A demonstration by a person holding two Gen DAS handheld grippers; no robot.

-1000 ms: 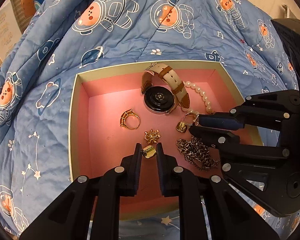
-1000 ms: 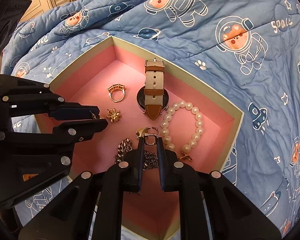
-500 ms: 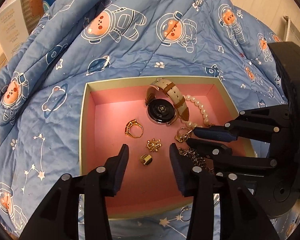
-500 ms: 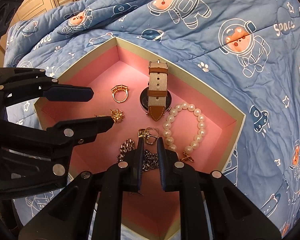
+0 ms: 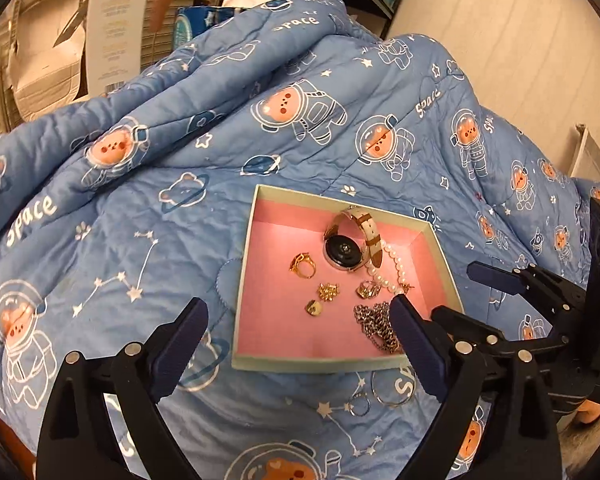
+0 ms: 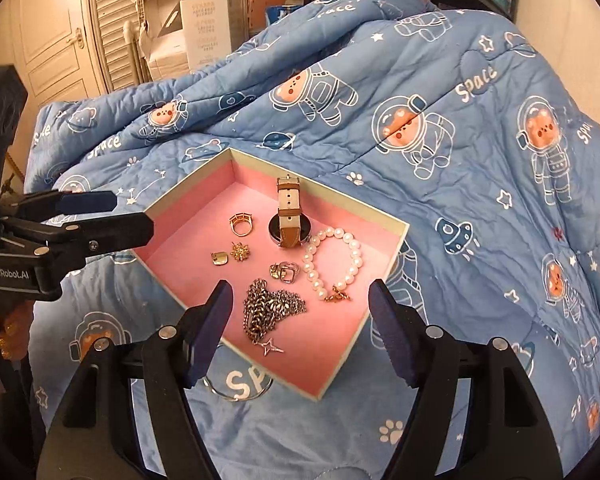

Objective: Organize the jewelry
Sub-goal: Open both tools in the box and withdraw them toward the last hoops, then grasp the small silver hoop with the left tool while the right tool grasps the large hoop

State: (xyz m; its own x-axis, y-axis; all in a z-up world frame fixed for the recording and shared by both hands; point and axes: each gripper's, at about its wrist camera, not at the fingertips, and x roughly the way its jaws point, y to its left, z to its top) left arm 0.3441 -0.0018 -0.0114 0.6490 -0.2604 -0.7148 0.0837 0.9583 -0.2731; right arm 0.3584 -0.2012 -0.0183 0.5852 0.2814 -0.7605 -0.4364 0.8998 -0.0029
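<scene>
Blue quilt (image 6: 440, 80) | pink box (image 6: 384, 220) | hoop (image 6: 236, 396) half-hidden | left tool (image 5: 296, 344), right tool (image 6: 300, 328) opening, empty

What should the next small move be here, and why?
Probably bring the left gripper down to the small silver ring lying on the blue quilt just outside the pink-lined box. Both sets of jaws are opening with nothing between them, and that ring and the silver hoop beside it remain unboxed.

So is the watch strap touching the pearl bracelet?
Touching. In the right wrist view the brown end of the watch strap lies right against the nearest pearls of the pearl bracelet, with no pink floor showing between them.
</scene>
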